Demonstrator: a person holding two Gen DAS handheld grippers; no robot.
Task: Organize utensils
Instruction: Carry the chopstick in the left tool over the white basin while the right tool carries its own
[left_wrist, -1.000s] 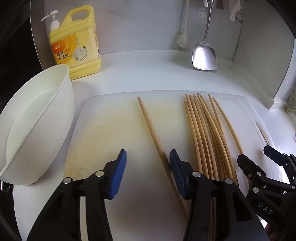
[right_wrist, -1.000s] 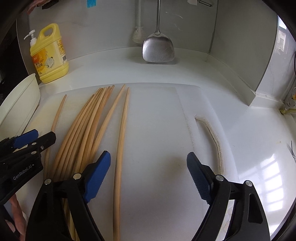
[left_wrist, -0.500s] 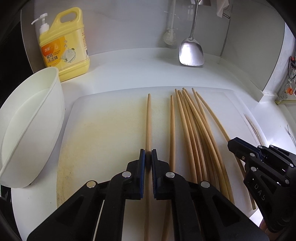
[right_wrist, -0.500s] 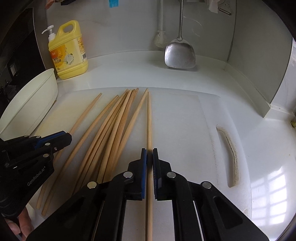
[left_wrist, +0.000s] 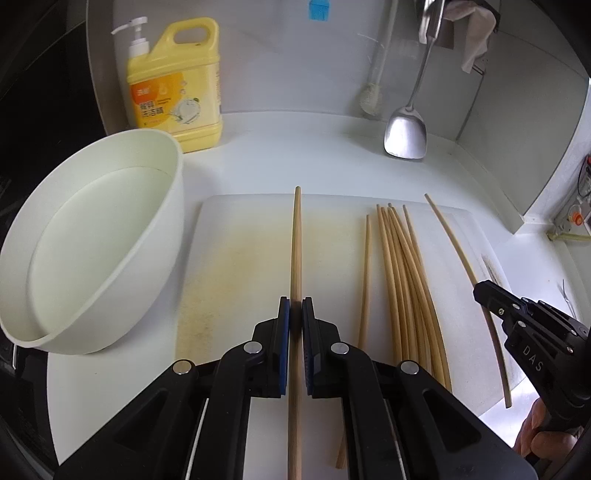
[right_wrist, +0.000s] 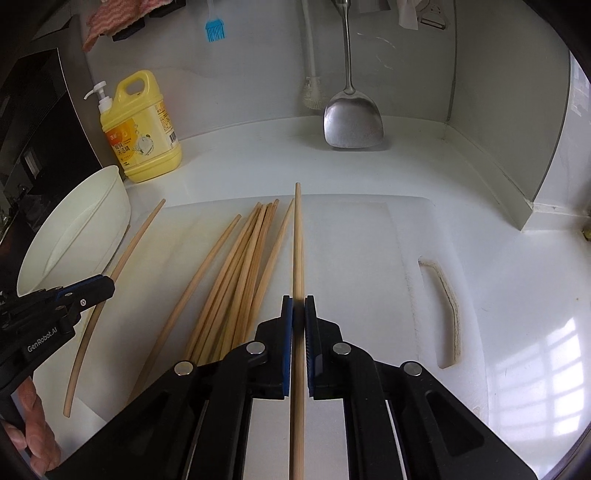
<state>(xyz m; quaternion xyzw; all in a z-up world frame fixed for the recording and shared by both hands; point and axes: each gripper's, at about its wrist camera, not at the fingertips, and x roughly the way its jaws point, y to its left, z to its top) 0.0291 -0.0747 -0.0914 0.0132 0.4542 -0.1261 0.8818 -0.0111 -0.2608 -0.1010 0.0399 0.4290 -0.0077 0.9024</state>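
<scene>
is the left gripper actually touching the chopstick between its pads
Touching. The left wrist view shows the left gripper shut on a chopstick, both blue pads pressed against its sides with no gap.

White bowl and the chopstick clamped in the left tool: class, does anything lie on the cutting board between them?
Nothing visible does. The left tool is shut on one chopstick, and the stretch of cutting board between it and the white bowl is bare. The loose chopsticks all lie on the other side.
</scene>
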